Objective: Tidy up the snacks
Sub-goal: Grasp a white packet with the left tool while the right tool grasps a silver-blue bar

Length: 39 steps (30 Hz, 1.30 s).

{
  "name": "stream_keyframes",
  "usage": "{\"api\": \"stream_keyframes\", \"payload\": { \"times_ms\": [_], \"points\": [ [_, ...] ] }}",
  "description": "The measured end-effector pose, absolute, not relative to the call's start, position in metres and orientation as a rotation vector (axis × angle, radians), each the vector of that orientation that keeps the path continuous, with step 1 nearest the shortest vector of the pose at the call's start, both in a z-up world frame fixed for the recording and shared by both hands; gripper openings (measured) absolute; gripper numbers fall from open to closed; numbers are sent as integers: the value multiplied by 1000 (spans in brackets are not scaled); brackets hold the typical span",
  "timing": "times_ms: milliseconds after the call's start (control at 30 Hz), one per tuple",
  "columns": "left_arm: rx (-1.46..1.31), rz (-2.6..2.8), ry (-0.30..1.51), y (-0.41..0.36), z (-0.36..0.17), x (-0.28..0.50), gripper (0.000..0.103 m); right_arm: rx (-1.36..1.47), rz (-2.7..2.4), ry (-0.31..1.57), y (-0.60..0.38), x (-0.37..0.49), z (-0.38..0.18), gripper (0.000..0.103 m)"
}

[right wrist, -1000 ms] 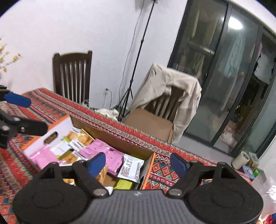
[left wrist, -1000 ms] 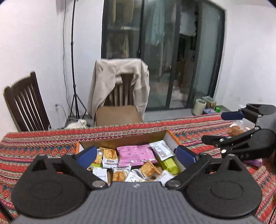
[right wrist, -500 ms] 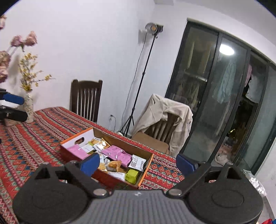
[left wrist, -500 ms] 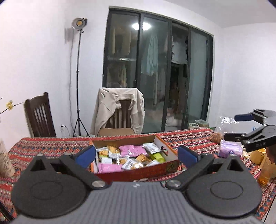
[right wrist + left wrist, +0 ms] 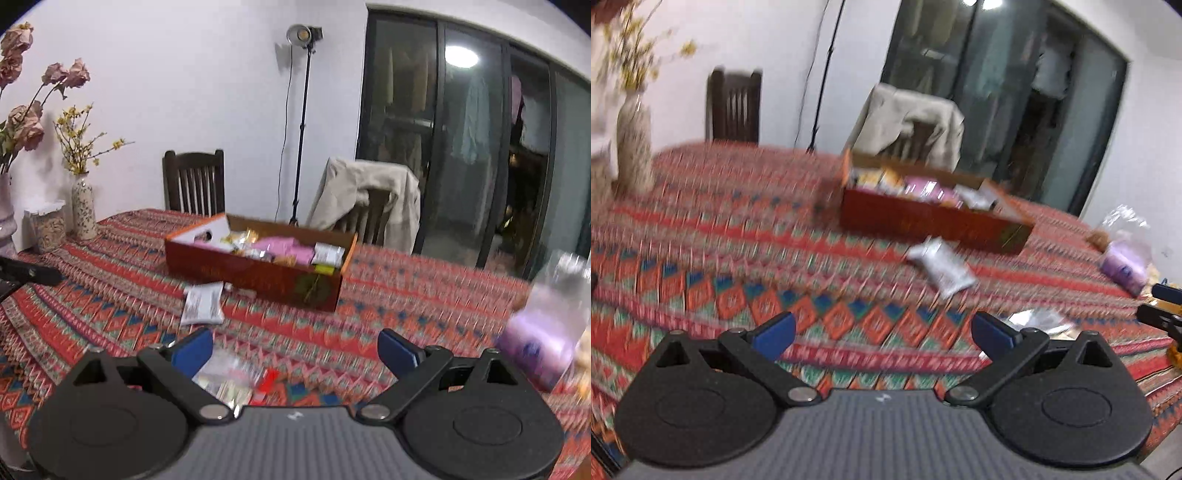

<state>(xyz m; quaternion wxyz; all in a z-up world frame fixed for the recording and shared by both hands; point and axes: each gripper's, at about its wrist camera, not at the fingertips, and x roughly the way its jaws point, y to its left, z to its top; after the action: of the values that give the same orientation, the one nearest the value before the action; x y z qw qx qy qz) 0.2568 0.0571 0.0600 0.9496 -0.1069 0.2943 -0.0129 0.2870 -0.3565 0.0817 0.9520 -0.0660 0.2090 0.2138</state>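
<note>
Snack box (image 5: pixel 258 266) ahead; both hand-held grippers (image 5: pixel 882 330) (image 5: pixel 293 349) angled downward, released, empty.

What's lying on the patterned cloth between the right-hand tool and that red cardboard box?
A white snack packet, just before the red box; the right wrist view shows it.

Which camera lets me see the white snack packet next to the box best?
The right wrist view: the white snack packet lies sharp and flat on the tablecloth, just in front of the red box. The left wrist view shows the packet too, but smeared by blur.
</note>
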Motion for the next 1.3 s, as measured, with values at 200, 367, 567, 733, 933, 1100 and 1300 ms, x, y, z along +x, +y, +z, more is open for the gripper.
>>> {"api": "stream_keyframes", "payload": {
  "times_ms": [200,367,567,733,933,1100,1300],
  "points": [
    [-224,4,642,65,49,267,103,-139,482,458,-348,287,58,96],
    [-204,-15,660,56,46,288,103,-212,577,484,-323,302,47,96],
    [-165,-50,679,41,41,311,103,-305,647,588,-276,339,18,96],
    [-134,-70,693,28,38,333,103,-340,558,555,-260,373,19,96],
    [-116,-122,711,2,36,375,103,-216,486,622,-282,418,11,96],
    [-111,-142,727,-18,33,421,103,-232,498,605,-293,432,13,96],
    [-147,-111,779,-30,21,465,103,-198,456,585,-313,442,17,96]
  ]
}}
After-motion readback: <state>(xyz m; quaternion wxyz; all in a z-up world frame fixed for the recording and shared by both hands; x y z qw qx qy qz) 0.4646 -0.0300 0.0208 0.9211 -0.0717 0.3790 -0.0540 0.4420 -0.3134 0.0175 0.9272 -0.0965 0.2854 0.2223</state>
